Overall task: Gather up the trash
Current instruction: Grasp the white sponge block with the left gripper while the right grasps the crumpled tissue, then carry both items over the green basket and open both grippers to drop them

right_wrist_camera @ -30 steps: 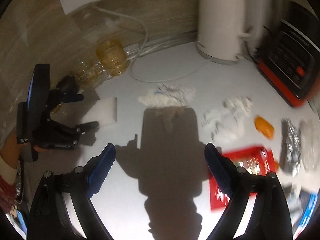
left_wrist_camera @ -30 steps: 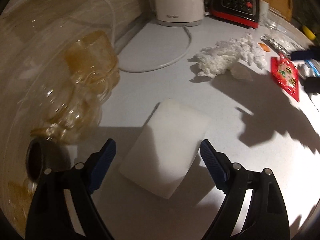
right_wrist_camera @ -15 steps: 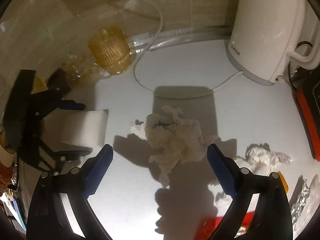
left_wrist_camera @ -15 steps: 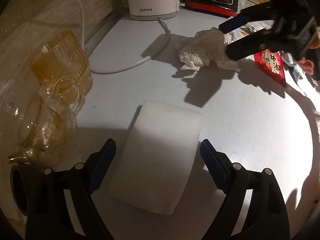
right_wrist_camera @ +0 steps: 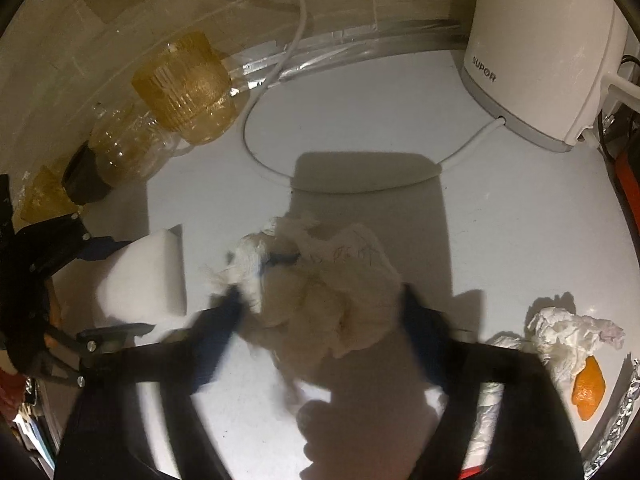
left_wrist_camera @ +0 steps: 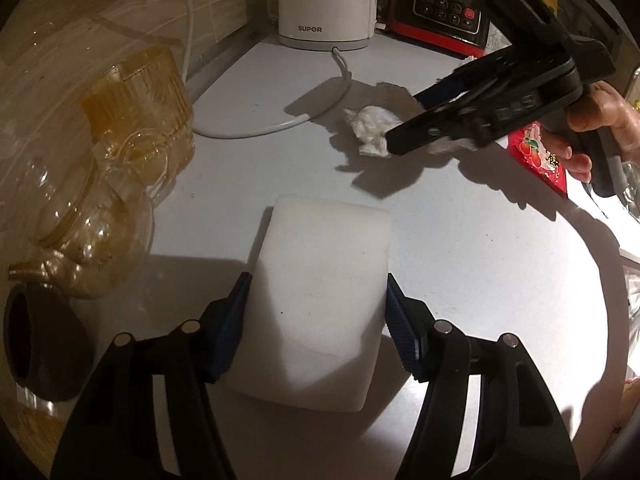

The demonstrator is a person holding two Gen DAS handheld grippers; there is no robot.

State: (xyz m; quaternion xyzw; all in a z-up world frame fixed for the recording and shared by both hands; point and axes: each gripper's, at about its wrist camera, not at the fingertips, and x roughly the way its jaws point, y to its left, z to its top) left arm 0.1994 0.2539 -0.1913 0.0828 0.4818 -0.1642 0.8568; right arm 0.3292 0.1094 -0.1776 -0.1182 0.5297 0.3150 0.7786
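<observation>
A white foam block (left_wrist_camera: 324, 248) lies flat on the pale counter. My left gripper (left_wrist_camera: 316, 292) straddles its near end, jaws closing, blue pads touching both long sides. The right wrist view shows the same block (right_wrist_camera: 148, 268) with the left gripper (right_wrist_camera: 120, 288) on it. A crumpled white tissue (right_wrist_camera: 332, 280) sits between the blurred fingers of my right gripper (right_wrist_camera: 320, 296), whose jaws are closing and pressing on its sides. In the left wrist view the right gripper (left_wrist_camera: 404, 120), held by a hand (left_wrist_camera: 600, 120), covers part of that tissue (left_wrist_camera: 370, 126).
Along the wall at left stand an amber glass (left_wrist_camera: 136, 96), a glass teapot (left_wrist_camera: 88, 232) and a dark cup (left_wrist_camera: 28, 340). A white kettle (left_wrist_camera: 328, 0) with a looping cord (left_wrist_camera: 280, 124) stands behind. Another tissue (right_wrist_camera: 568, 332), orange peel (right_wrist_camera: 588, 388), foil (right_wrist_camera: 616, 420) and a red packet (left_wrist_camera: 540, 152) lie right.
The right gripper swept left and down onto the crumpled tissue and its jaws narrowed around it. The left jaws narrowed onto the white block's sides.
</observation>
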